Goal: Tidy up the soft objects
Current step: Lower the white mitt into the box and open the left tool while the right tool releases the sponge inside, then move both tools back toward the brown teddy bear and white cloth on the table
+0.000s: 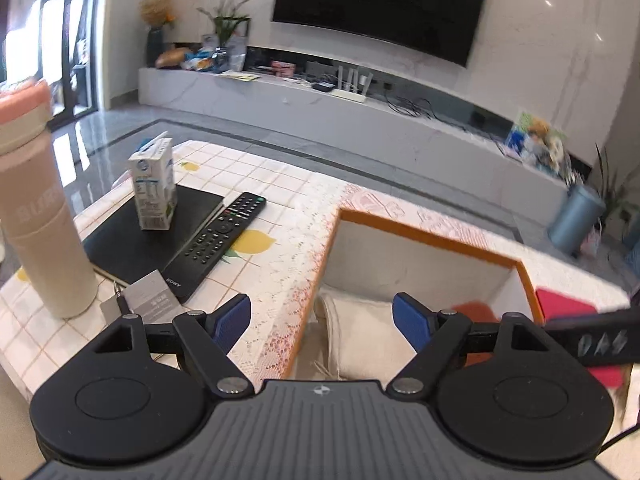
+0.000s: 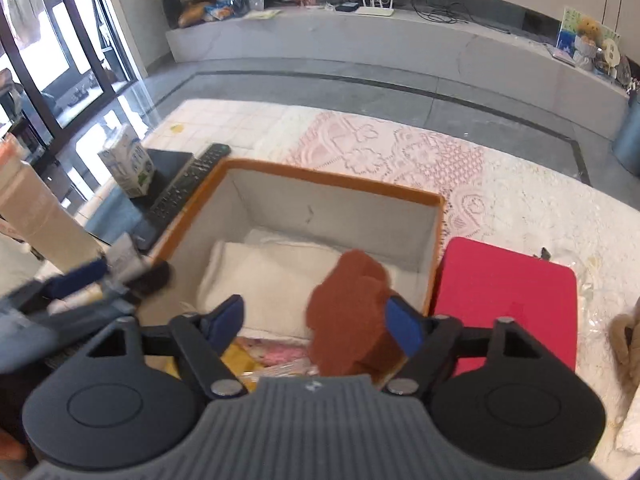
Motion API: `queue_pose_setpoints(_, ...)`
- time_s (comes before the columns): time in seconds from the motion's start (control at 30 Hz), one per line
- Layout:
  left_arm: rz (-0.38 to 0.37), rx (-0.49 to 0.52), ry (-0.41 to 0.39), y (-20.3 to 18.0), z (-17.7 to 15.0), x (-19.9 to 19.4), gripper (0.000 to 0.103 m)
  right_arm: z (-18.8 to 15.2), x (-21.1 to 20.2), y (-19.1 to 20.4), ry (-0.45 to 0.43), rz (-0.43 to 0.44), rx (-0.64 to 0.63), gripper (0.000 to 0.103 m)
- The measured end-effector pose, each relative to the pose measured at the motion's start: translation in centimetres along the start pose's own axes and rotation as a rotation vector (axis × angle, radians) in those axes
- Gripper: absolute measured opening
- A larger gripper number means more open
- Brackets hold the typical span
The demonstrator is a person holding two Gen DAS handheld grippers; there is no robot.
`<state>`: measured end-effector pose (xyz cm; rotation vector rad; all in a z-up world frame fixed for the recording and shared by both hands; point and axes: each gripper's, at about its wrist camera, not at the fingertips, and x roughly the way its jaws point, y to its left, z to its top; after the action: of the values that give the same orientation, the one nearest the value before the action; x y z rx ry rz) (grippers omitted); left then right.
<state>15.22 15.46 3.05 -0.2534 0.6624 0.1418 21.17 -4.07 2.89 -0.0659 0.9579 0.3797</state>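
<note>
An orange-rimmed fabric box stands on the table, and it also shows in the left wrist view. A folded white cloth lies on its floor and shows in the left wrist view. A rust-brown soft piece hangs over the box's near right part, against the right finger of my open right gripper. Whether it is still touching the pad is unclear. My left gripper is open and empty over the box's left wall. A red flat item lies right of the box.
Left of the box are a Sony remote, a black notebook with a milk carton on it, and a tall pink-lidded cup. A beige plush lies at the far right. Pink and yellow items lie under my right gripper.
</note>
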Motion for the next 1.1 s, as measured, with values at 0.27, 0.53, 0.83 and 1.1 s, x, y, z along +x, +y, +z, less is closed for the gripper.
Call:
queue_pose_setpoints(0.27, -0.045, 0.002, 0.021, -0.2, -0.2, 0.2, 0.095, -1.8, 2.0, 0.4, 0.140, 0.038, -0.025, 0.056)
queue_pose_setpoints(0.53, -0.081, -0.112, 0.048, 1.2, -0.1, 0.0, 0.096, -3.6, 0.9, 0.2, 0.152, 0.011, -0.057, 0.057)
queue_pose_setpoints(0.83, -0.112, 0.060, -0.051, -3.2, -0.3, -3.6, 0.096, -5.0, -7.3, -1.1, -0.080, -0.023, -0.126, 0.077)
queue_pose_setpoints(1.1, -0.173, 0.180, -0.166, -8.2, -0.8, -8.7, 0.096, -6.7, -12.1, -7.9, -0.170, -0.137, 0.015, 0.078)
